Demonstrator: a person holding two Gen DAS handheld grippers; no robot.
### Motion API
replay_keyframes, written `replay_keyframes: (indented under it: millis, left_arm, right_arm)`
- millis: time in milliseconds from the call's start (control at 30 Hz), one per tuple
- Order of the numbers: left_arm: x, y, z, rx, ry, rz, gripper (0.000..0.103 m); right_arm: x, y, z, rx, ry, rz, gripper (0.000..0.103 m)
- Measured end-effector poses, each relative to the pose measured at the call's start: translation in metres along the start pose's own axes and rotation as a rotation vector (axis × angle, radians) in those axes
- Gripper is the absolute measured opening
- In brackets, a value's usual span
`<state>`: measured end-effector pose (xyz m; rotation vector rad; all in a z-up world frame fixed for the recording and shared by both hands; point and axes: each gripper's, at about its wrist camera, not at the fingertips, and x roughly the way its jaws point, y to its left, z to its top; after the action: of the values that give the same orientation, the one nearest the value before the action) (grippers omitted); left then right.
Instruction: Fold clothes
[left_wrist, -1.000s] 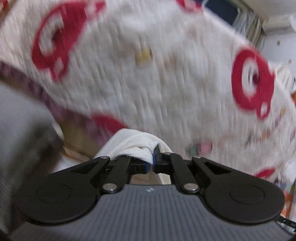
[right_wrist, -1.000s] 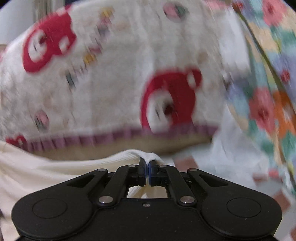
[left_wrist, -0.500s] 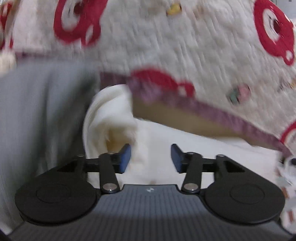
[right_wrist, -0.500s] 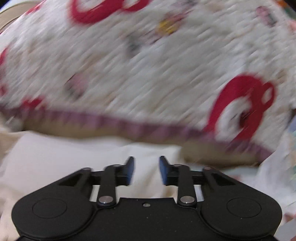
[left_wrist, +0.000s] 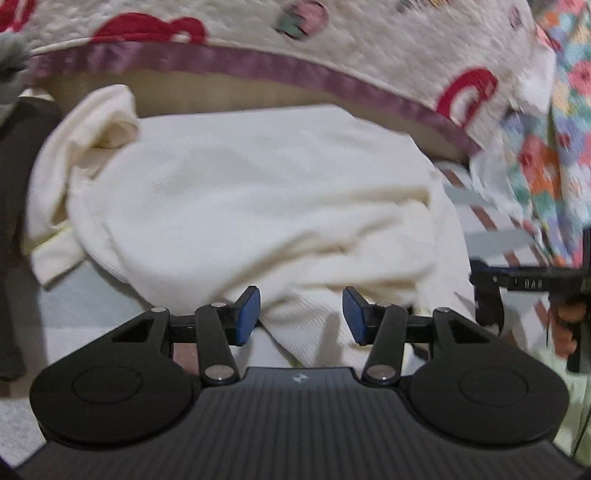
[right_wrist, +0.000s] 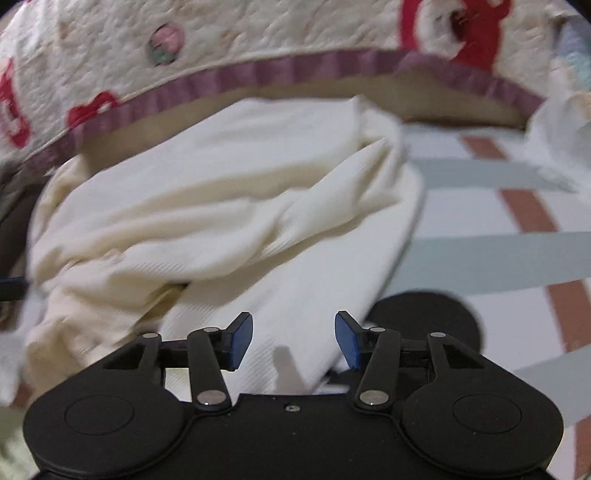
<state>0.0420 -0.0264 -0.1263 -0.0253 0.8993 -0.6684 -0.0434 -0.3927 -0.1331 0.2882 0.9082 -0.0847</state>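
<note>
Just ahead, cream garment (left_wrist: 251, 206) heaped, seemingly untouched, left gripper (left_wrist: 301, 314) spread wide

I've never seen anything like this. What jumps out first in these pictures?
A rumpled cream garment fills the middle, lying on a striped sheet. Right in front of it sit two black grippers, the left gripper and right gripper, both with blue-tipped jaws open and empty. Behind it lies a white quilt with red shapes and a purple edge.
</note>
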Motion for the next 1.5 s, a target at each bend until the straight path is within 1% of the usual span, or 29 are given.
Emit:
replay_keyframes:
  millis: [100,167,267,333,433,500,533,567,600,767,833,867,900,933,967,1000,1033,1067,1100,1300,1333,1400,1433,1467,1500]
  left_arm:
    - [0.001,-0.009,-0.004,0.041,0.013,0.0,0.049]
    - [0.0,-0.013,-0.006,0.058,0.017,0.0,0.051]
    - [0.001,-0.004,-0.005,0.014,0.023,-0.033,0.052]
    - [0.005,0.0,-0.005,-0.003,0.03,-0.029,0.052]
    - [0.005,0.0,-0.004,0.002,0.026,-0.007,0.052]
    - [0.005,0.001,-0.003,0.004,0.025,0.001,0.052]
    - [0.005,0.002,-0.004,-0.007,0.027,0.002,0.052]
    - [0.005,0.004,-0.004,-0.016,0.033,0.004,0.052]
    - [0.006,0.006,-0.004,-0.024,0.036,0.006,0.052]
    - [0.002,0.007,-0.001,-0.03,0.023,0.008,0.051]
    - [0.0,0.007,0.0,-0.033,0.017,0.009,0.051]
    - [-0.001,0.007,0.001,-0.034,0.015,0.009,0.051]
    - [-0.002,0.007,0.001,-0.036,0.012,0.009,0.051]
    - [-0.002,0.007,0.002,-0.037,0.009,0.01,0.052]
    - [-0.003,0.007,0.002,-0.038,0.006,0.01,0.052]
    - [-0.004,0.007,0.003,-0.04,0.004,0.01,0.052]
    - [-0.005,0.008,0.003,-0.041,0.001,0.011,0.052]
    - [-0.006,0.008,0.004,-0.043,-0.002,0.011,0.052]
    - [-0.006,0.008,0.004,-0.043,-0.001,0.01,0.052]
    - [0.006,0.002,-0.003,-0.026,0.083,-0.047,0.054]
    - [0.008,0.001,-0.004,-0.023,0.097,-0.057,0.055]
    - [0.012,0.0,-0.006,-0.017,0.125,-0.076,0.062]
    - [0.014,-0.001,-0.007,-0.014,0.139,-0.085,0.064]
    - [0.016,-0.002,-0.008,-0.011,0.153,-0.095,0.064]
    - [0.018,-0.003,-0.009,-0.008,0.167,-0.104,0.064]
  right_arm:
    - [0.001,-0.001,-0.009,0.04,0.013,0.024,0.055]
    - [0.002,-0.001,-0.015,0.067,0.021,0.04,0.057]
    - [0.003,-0.002,-0.024,0.107,0.034,0.064,0.057]
    - [0.004,-0.003,-0.03,0.133,0.042,0.08,0.058]
    - [0.005,-0.004,-0.038,0.169,0.052,0.1,0.059]
    - [-0.005,-0.005,-0.024,0.101,0.005,0.023,0.06]
    - [-0.01,-0.005,-0.016,0.068,-0.018,-0.015,0.049]
    - [-0.016,-0.006,-0.009,0.034,-0.041,-0.053,0.009]
    - [-0.021,-0.006,-0.001,0.0,-0.065,-0.091,0.005]
    - [-0.047,-0.01,0.037,-0.17,-0.184,-0.289,0.003]
    - [-0.073,-0.043,0.072,-0.255,-0.284,-0.538,0.003]
    - [-0.081,-0.064,0.088,-0.254,-0.327,-0.673,0.004]
    - [-0.088,-0.087,0.102,-0.208,-0.362,-0.778,0.007]
    - [-0.092,-0.106,0.113,-0.142,-0.376,-0.871,0.016]
    - [-0.095,-0.125,0.123,-0.076,-0.39,-0.952,0.022]
    - [-0.099,-0.133,0.123,-0.021,-0.406,-0.919,0.025]
    - [-0.102,-0.14,0.122,0.032,-0.421,-0.883,0.033]
    - [-0.102,-0.14,0.114,0.069,-0.429,-0.82,0.05]
    - [-0.1,-0.139,0.105,0.101,-0.434,-0.756,0.055]
    - [-0.04,-0.076,0.041,0.041,-0.254,-0.354,0.054]
    - [-0.03,-0.066,0.03,0.031,-0.223,-0.287,0.054]
    - [-0.01,-0.044,0.009,0.007,-0.163,-0.154,0.054]
    - [-0.005,-0.029,0.002,-0.043,-0.137,-0.102,0.054]
    - [0.0,-0.014,-0.005,-0.093,-0.112,-0.051,0.054]
    - [0.003,-0.001,-0.007,-0.142,-0.094,-0.018,0.054]
